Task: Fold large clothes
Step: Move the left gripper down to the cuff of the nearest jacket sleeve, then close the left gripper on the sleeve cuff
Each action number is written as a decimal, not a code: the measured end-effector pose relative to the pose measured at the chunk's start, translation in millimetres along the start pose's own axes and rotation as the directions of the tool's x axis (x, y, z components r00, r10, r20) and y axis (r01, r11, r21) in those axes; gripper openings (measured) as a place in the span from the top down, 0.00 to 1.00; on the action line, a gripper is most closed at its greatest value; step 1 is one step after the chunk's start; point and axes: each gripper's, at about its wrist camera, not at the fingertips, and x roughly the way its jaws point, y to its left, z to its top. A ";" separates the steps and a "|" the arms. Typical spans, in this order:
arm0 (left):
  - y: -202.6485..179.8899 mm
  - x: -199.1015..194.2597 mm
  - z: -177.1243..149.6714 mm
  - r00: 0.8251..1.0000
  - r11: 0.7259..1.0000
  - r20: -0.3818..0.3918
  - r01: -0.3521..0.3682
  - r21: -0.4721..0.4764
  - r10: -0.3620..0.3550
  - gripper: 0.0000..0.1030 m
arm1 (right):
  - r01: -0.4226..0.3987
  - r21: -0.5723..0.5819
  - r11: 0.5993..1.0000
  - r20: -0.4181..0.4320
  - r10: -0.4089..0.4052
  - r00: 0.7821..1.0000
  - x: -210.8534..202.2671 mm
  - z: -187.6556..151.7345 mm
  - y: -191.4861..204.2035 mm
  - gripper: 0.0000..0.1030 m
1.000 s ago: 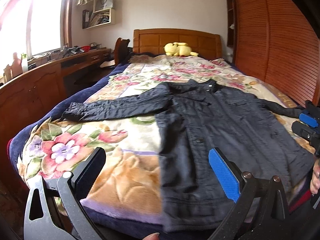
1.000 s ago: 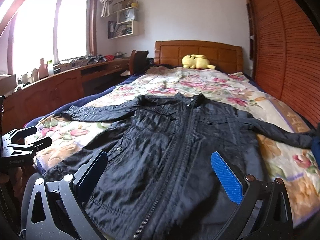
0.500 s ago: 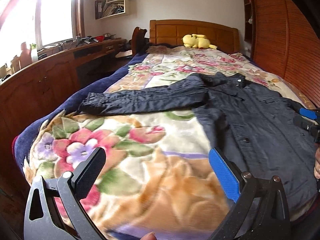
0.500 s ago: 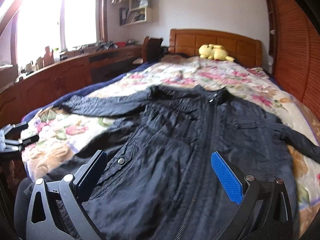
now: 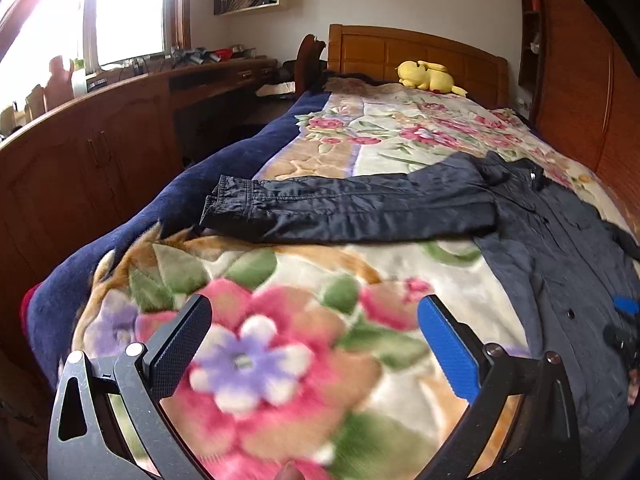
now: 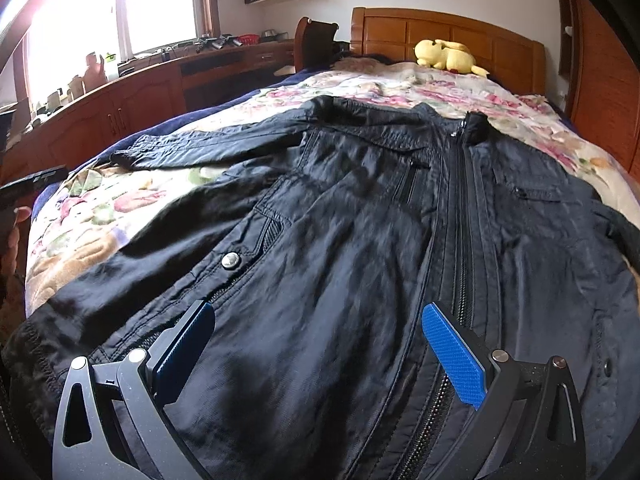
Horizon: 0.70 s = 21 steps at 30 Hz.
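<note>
A big black jacket (image 6: 380,220) lies flat and face up on the bed (image 5: 240,168), on top of a flowery blanket (image 5: 280,340), with its zipper (image 6: 456,240) running down the middle. One sleeve (image 5: 344,208) is stretched out straight to the side, toward the blue edge of the bed. The left claw (image 5: 314,344) hangs over the flowers with its two sides wide apart and nothing in it, and the right claw (image 6: 318,350) hangs low over the bottom part of the jacket, also wide apart and holding nothing.
</note>
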 end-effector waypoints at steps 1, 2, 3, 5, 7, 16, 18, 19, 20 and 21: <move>5.7 6.8 4.3 1.000 1.000 -0.006 0.003 -0.009 -0.003 0.00 | -0.003 0.002 1.000 -0.002 0.003 1.000 -0.7 -0.8 -0.9 0.00; 9.3 11.1 7.0 1.000 1.000 -0.011 0.002 -0.012 -0.002 0.00 | -0.003 0.004 1.000 -0.002 0.003 1.000 0.8 -0.1 -0.7 0.00; 14.3 17.7 10.8 1.000 1.000 -0.018 0.001 -0.020 -0.002 0.00 | -0.003 0.007 1.000 -0.001 0.003 1.000 1.2 0.3 0.0 0.00; 25.5 33.7 18.8 0.999 0.999 -0.030 0.009 -0.040 -0.010 0.00 | -0.005 0.011 1.000 0.002 0.005 1.000 -0.8 -0.2 -1.1 0.00; 34.0 44.6 25.5 0.999 0.999 -0.041 0.007 -0.052 -0.009 0.00 | -0.004 0.013 1.000 0.010 0.004 1.000 -2.6 -0.7 -1.1 0.00; 75.3 99.0 56.5 0.996 0.983 -0.083 0.016 -0.185 -0.032 0.23 | 0.003 0.013 1.000 -0.004 -0.003 1.000 6.9 0.7 0.1 0.00; 83.7 111.3 60.4 0.995 0.977 -0.100 -0.005 -0.214 -0.017 0.33 | 0.006 0.008 1.000 -0.010 -0.006 1.000 8.2 1.1 1.2 0.00; 87.2 115.8 61.5 0.994 0.975 -0.107 -0.012 -0.223 -0.012 0.35 | 0.008 0.004 1.000 -0.013 -0.008 1.000 9.0 1.1 2.1 0.00; 92.4 122.8 62.6 0.993 0.970 -0.117 -0.017 -0.241 -0.011 0.39 | 0.008 0.002 1.000 -0.015 -0.008 1.000 9.2 1.3 1.9 0.00; 96.9 127.0 63.5 0.992 0.967 -0.124 -0.021 -0.254 -0.011 0.40 | 0.009 0.001 1.000 -0.016 -0.009 1.000 9.8 1.4 2.3 0.00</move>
